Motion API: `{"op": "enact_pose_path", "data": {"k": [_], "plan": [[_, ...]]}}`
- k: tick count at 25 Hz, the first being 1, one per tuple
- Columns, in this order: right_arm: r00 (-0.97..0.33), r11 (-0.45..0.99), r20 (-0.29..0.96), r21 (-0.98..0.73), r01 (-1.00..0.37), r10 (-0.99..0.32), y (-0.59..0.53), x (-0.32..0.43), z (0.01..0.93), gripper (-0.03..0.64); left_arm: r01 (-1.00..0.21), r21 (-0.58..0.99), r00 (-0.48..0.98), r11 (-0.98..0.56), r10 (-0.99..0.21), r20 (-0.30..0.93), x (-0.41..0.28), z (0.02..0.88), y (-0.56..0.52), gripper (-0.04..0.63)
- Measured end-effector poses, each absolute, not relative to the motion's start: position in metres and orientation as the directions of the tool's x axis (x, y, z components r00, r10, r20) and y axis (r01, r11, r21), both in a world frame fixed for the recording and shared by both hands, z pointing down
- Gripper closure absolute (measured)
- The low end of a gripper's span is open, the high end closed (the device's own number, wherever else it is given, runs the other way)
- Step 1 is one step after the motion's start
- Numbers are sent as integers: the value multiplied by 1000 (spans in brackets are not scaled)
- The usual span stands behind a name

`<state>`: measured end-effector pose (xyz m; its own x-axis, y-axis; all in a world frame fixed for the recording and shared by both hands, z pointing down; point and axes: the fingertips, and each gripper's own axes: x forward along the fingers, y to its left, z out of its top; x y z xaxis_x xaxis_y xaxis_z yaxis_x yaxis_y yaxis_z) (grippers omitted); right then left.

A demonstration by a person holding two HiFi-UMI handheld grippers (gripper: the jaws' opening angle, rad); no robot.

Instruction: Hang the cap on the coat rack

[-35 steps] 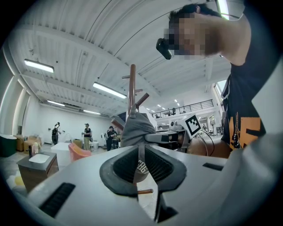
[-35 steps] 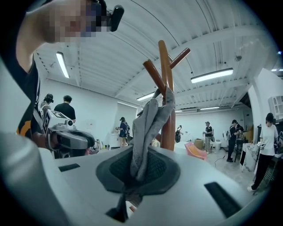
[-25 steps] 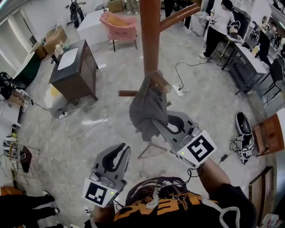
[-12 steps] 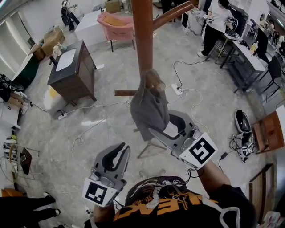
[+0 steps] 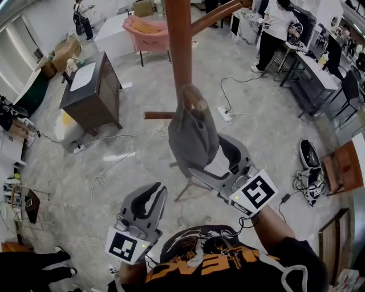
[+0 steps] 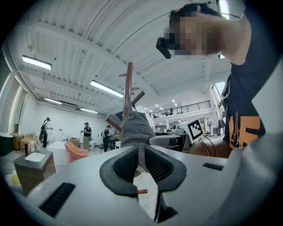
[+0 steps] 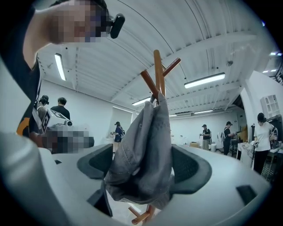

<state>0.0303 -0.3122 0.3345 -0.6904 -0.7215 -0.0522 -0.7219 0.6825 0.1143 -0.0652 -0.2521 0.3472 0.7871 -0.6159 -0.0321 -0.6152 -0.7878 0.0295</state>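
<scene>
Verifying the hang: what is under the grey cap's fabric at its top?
A peg of the coat rack: its round wooden tip pokes out above the cap. The rest of the peg is covered by the fabric, so how far on it sits cannot be seen.

- Two claws: the left claw (image 5: 154,190) and the right claw (image 5: 209,153).
- One grey cap (image 5: 193,134), between the right claw's jaws.
- One wooden coat rack (image 5: 178,45), just past the right claw's tips.
- Three pegs (image 5: 214,17) showing on it from above, one of them carrying the cap.
- One dark wooden cabinet (image 5: 91,91), far beyond the left claw.
- One pink armchair (image 5: 151,33), farther off beyond both claws.
</scene>
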Motion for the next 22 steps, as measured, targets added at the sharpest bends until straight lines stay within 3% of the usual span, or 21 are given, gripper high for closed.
{"op": "enact_pose_path", "data": {"k": [5,15,17,22], "plan": [[-678,671,-39,113,-732,-734,-311,30,337,181,-616,29,786,-787,-617,-40,-68,343,-251,540],[-692,688,-19,98,-719,-721,-289,23,336,181,-614,34,788,-788,-615,-38,-75,341,-246,540],[-708,706,-13,76,-704,-706,-283,23,337,226,-613,34,789,-790,-613,-40,-75,340,-246,540],[-713,712,-6,52,-701,-701,-266,35,345,421,-614,35,788,-788,-615,-31,-76,346,-242,540]]}}
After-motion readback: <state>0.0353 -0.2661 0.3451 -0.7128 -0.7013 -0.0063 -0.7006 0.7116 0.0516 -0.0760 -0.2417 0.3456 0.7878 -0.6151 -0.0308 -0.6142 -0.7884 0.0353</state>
